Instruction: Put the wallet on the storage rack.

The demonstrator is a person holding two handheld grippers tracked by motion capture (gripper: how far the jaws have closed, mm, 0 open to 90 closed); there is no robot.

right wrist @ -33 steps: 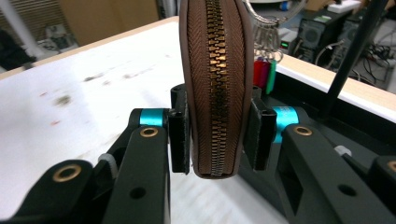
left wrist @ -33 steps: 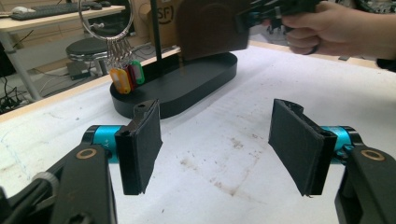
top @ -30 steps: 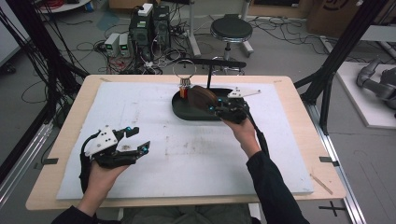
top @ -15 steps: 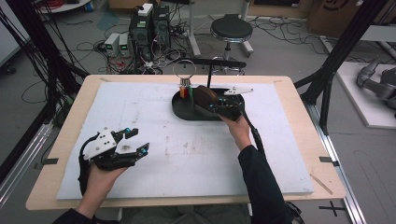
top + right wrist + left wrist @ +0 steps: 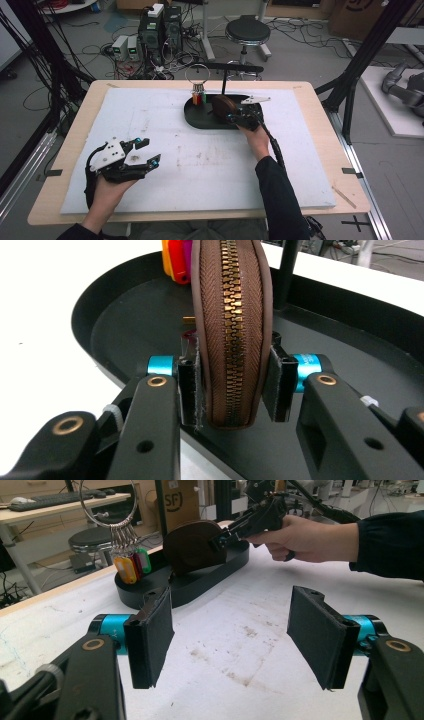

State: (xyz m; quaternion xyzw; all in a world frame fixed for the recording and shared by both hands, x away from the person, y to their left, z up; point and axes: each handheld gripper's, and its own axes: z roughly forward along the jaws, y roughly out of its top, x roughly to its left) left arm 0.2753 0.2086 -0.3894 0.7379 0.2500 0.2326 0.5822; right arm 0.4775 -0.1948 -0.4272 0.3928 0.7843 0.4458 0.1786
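Observation:
A brown zippered pouch (image 5: 232, 315) stands on its edge, zipper toward me, in a black oval tray (image 5: 125, 310). My right gripper (image 5: 232, 385) is shut on it, a pad pressed against each side. In the high view the pouch (image 5: 223, 105) is in the tray (image 5: 200, 121) at the far middle of the table, with the right gripper (image 5: 231, 115) just on its near side. My left gripper (image 5: 149, 151) rests open on the white mat at the front left, nothing between its jaws (image 5: 230, 635).
A metal key ring with coloured tags (image 5: 198, 95) hangs from a stand at the tray's left end. A thin black post (image 5: 223, 85) rises from the tray behind the pouch. A white mat (image 5: 200, 170) covers the table.
My right gripper has sunk a little toward the tray with the pouch in it. The left gripper has stayed where it was.

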